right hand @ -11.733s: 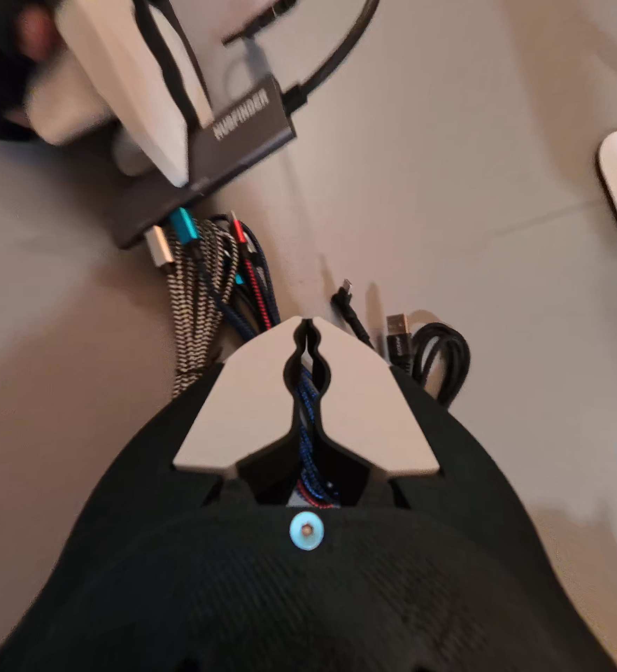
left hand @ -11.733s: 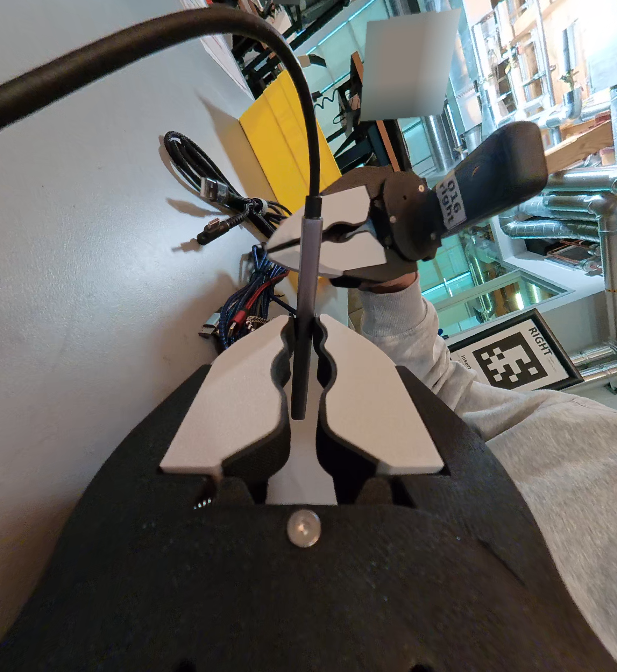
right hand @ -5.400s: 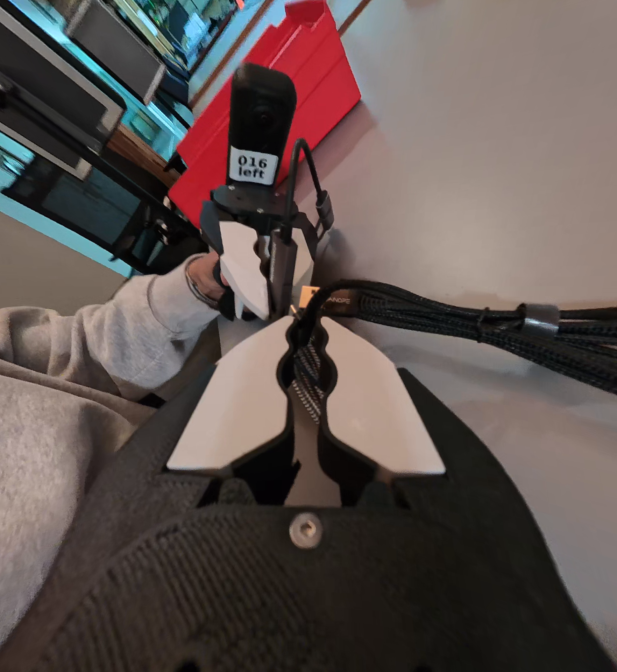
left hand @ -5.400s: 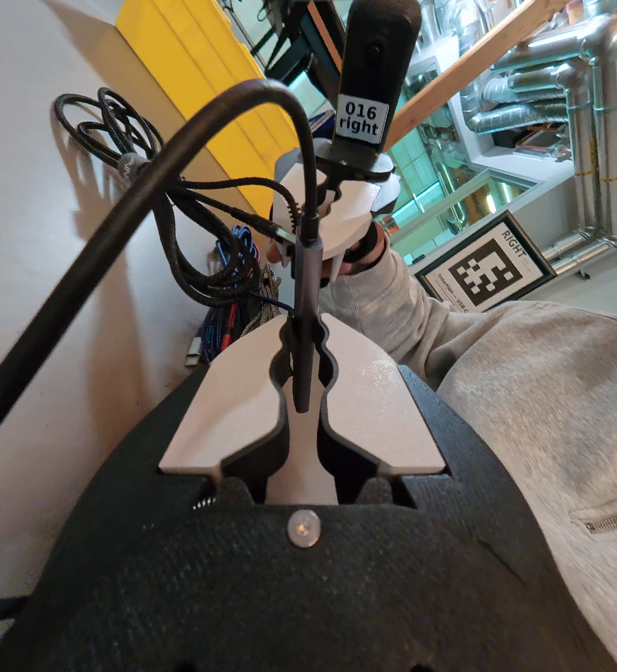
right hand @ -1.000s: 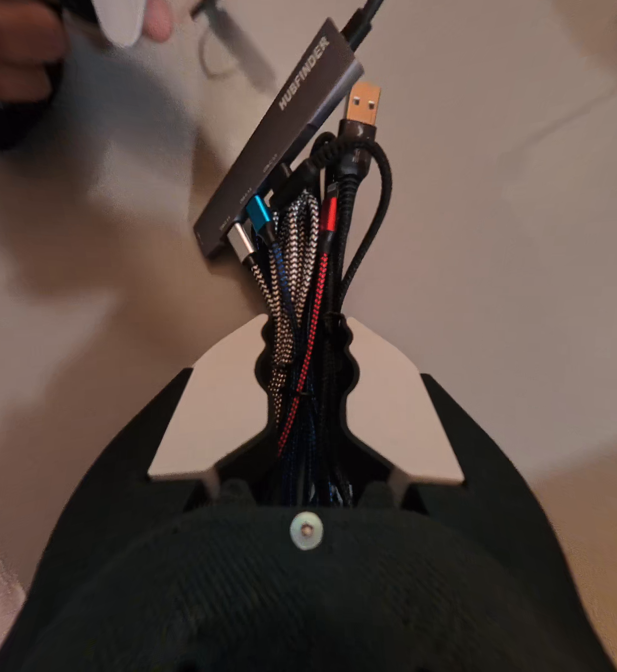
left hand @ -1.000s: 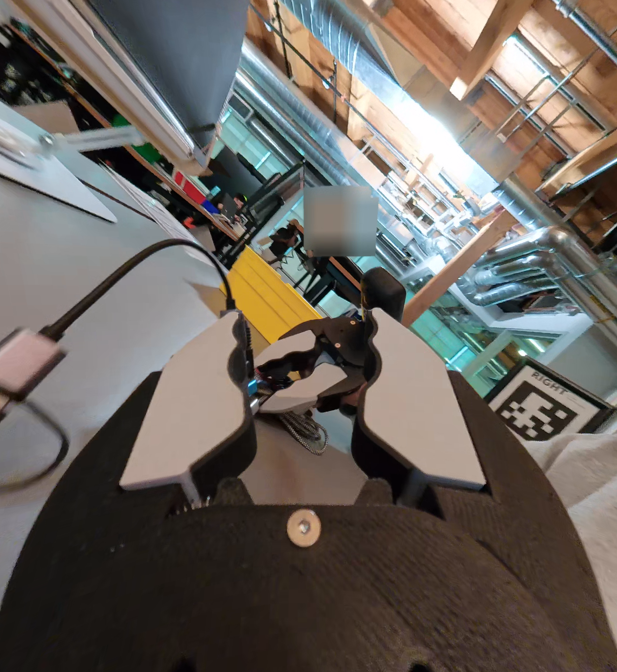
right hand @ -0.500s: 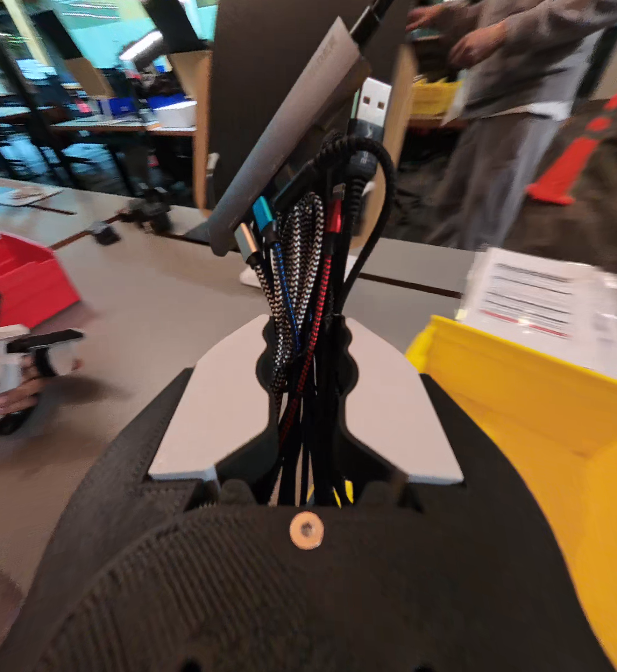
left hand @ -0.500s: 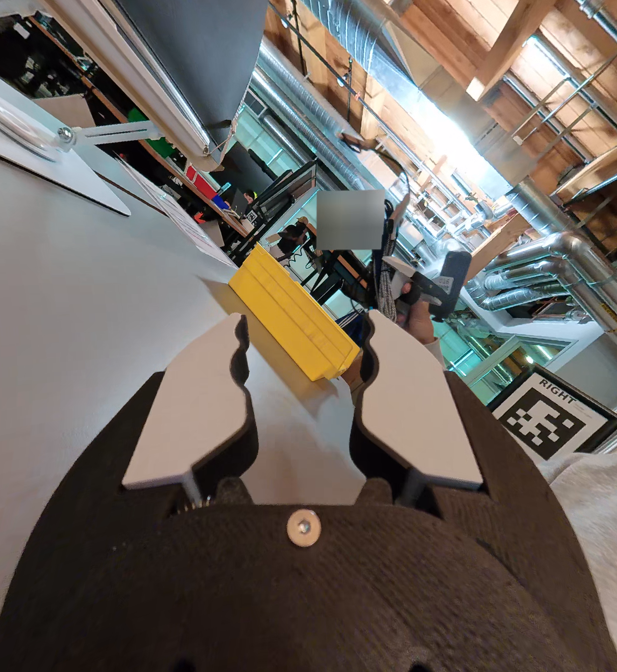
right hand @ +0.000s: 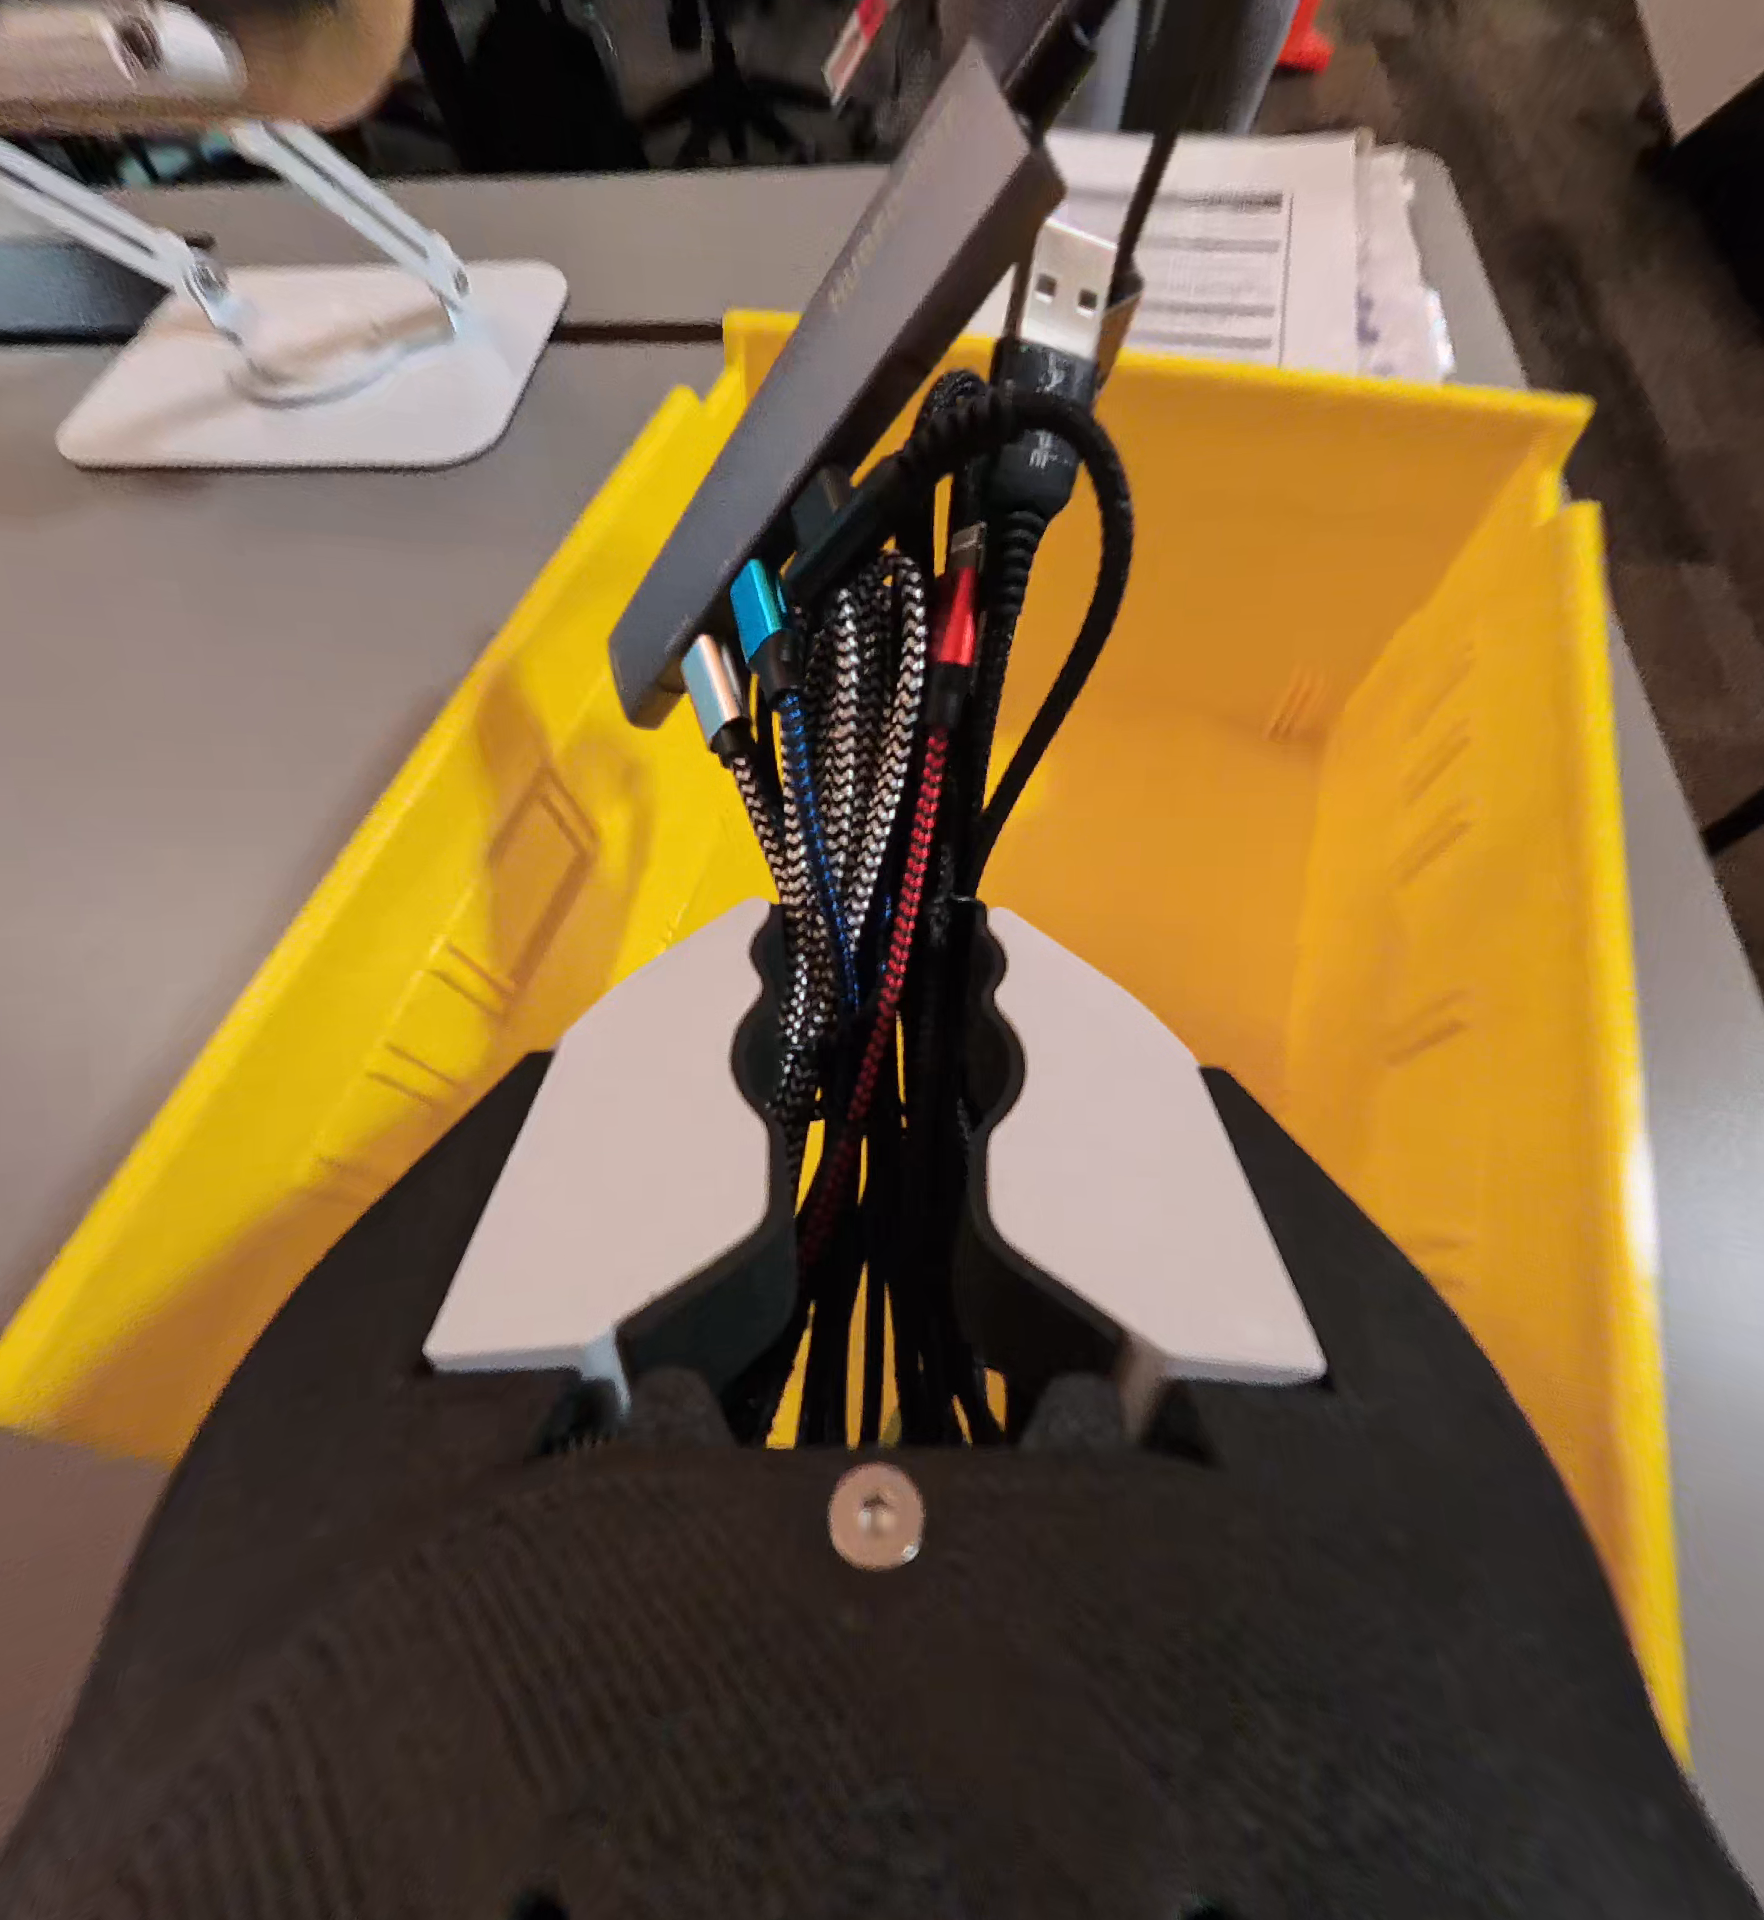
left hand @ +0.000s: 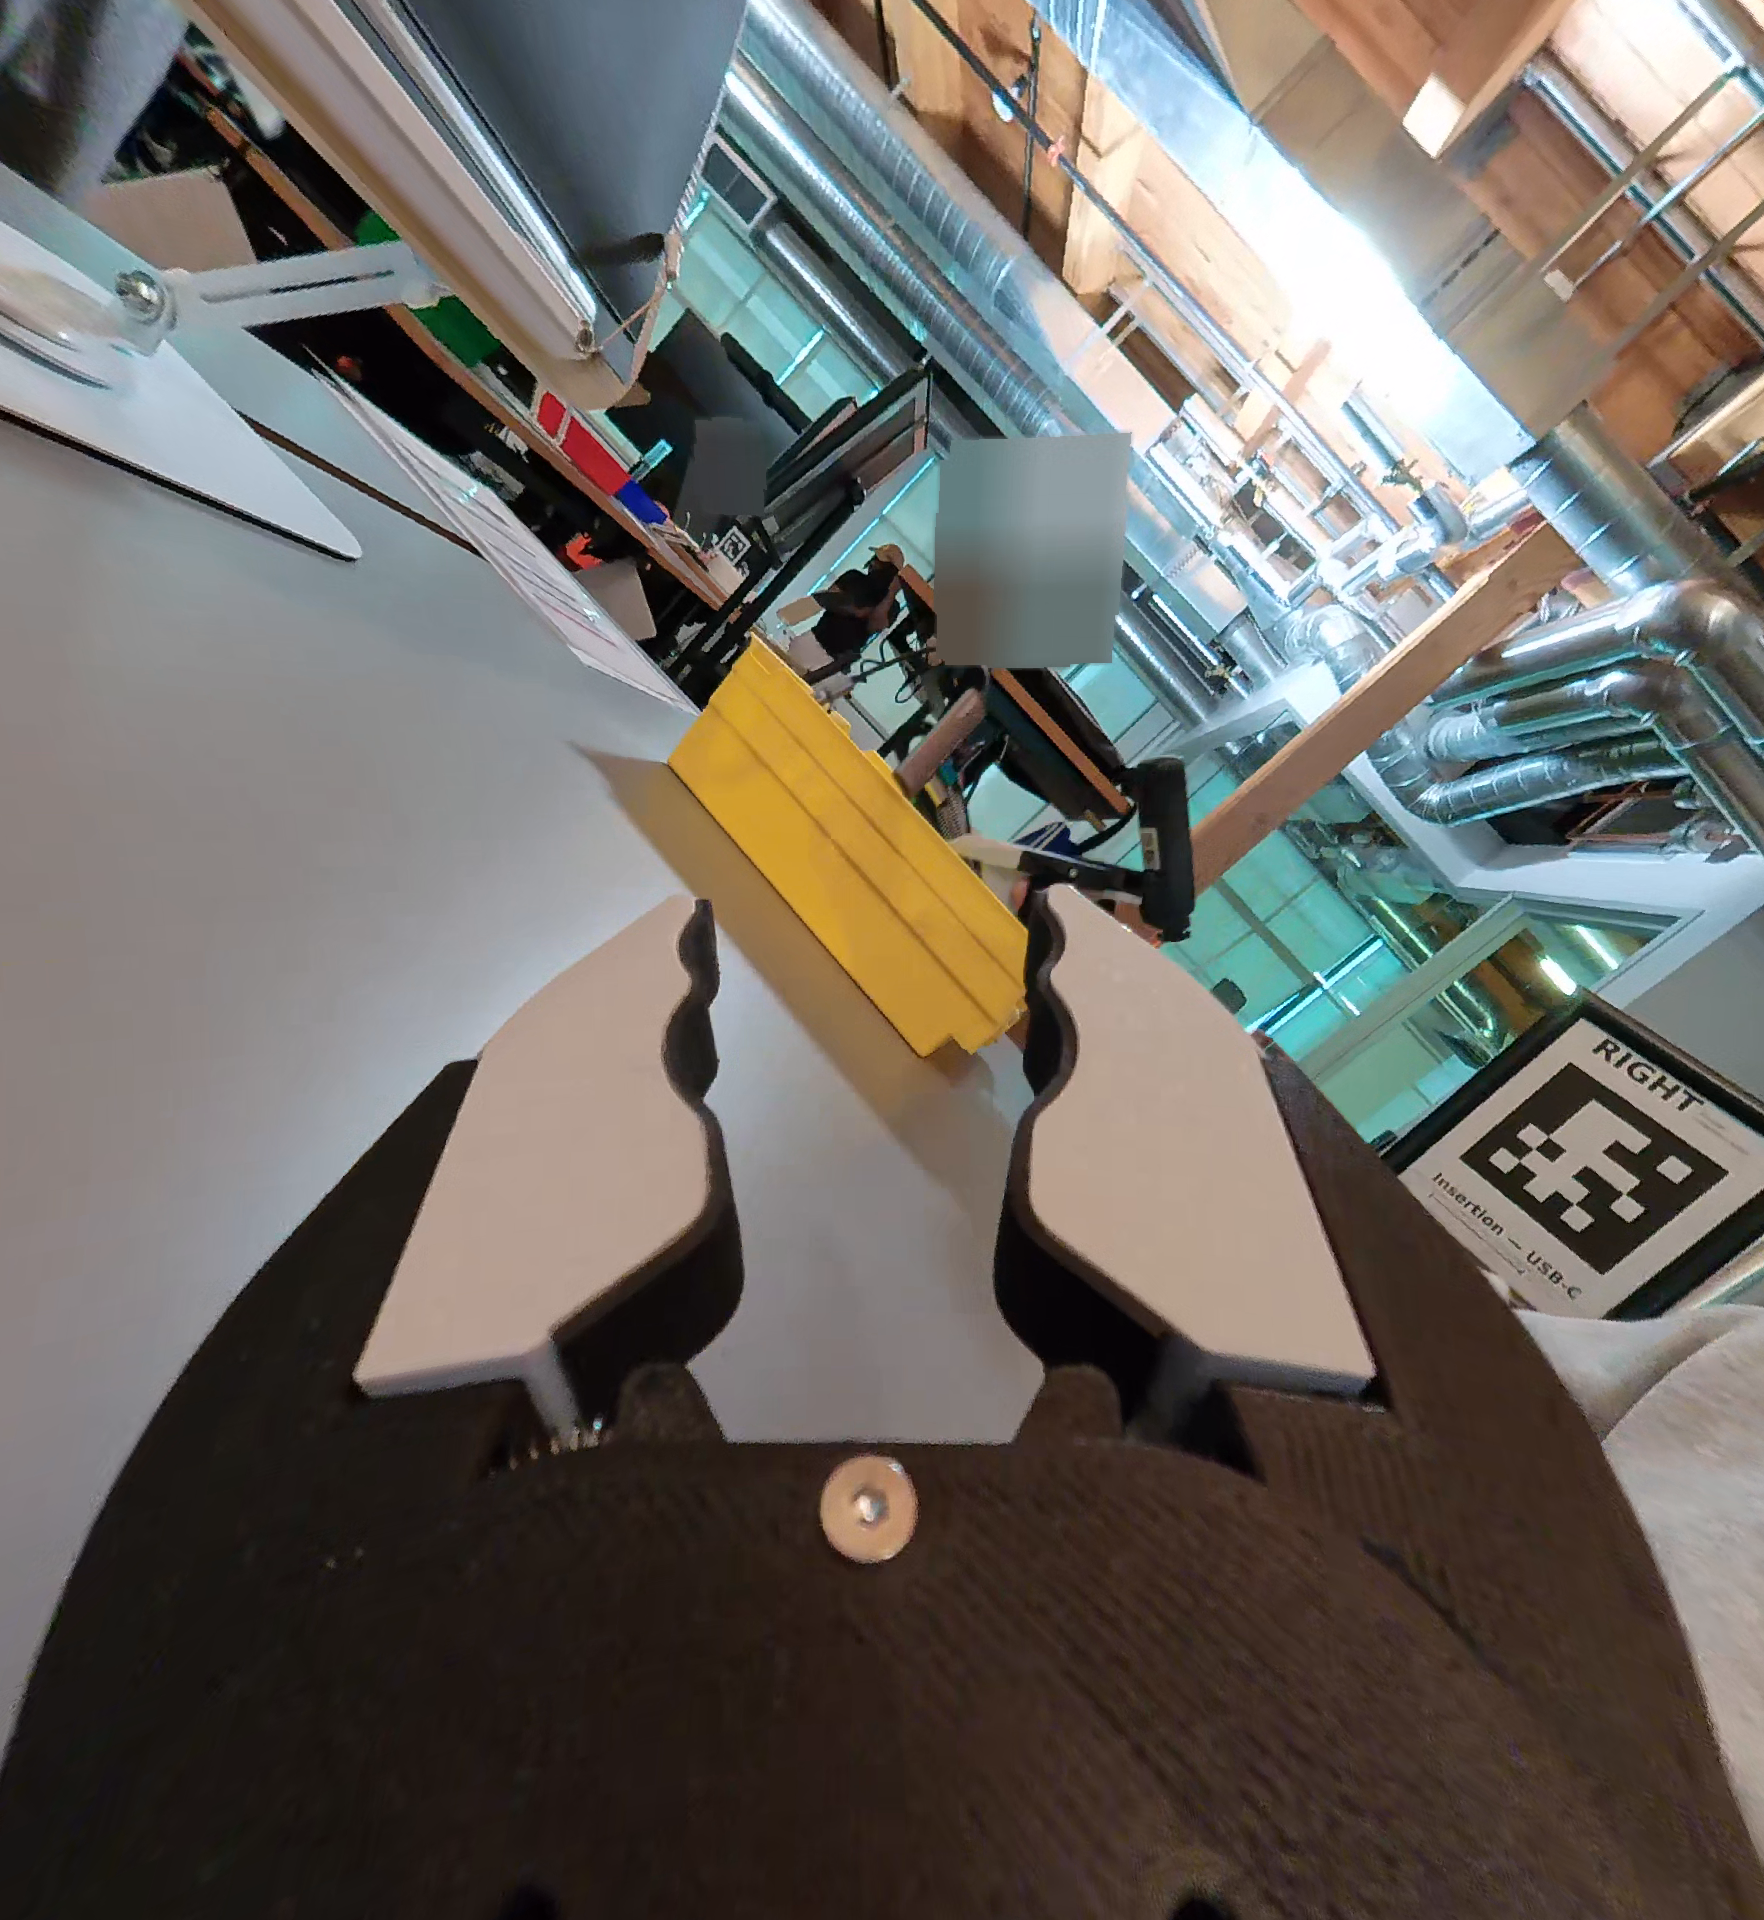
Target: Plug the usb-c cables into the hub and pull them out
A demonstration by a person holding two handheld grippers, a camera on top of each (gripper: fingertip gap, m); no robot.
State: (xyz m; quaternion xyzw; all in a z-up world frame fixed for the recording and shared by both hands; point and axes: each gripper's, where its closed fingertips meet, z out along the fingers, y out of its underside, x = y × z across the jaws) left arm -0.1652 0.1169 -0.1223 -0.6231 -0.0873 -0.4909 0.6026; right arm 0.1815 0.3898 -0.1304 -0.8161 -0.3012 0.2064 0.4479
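My right gripper (right hand: 873, 914) is shut on a bundle of braided cables (right hand: 862, 831), black, blue, red and white-black. It holds the bundle above the open yellow bin (right hand: 1460, 727). The grey hub (right hand: 836, 384) hangs at the top of the bundle with several plugs in its edge. A loose USB-A plug (right hand: 1065, 296) sticks up beside it. My left gripper (left hand: 867, 914) is open and empty over the grey table (left hand: 182, 831). In the left wrist view the right gripper (left hand: 1117, 862) shows far off beyond the yellow bin (left hand: 857, 862).
A white monitor stand base (right hand: 338, 374) sits on the table left of the bin; it also shows in the left wrist view (left hand: 130, 416). Papers (right hand: 1252, 270) lie behind the bin. A framed marker sign (left hand: 1605, 1164) stands at the right. Some 45 centimetres of space lies between my two pairs of fingers.
My left gripper let go of the hub and drew back. My right gripper lifted the cable bundle with the hub off the table and carried it over the yellow bin.
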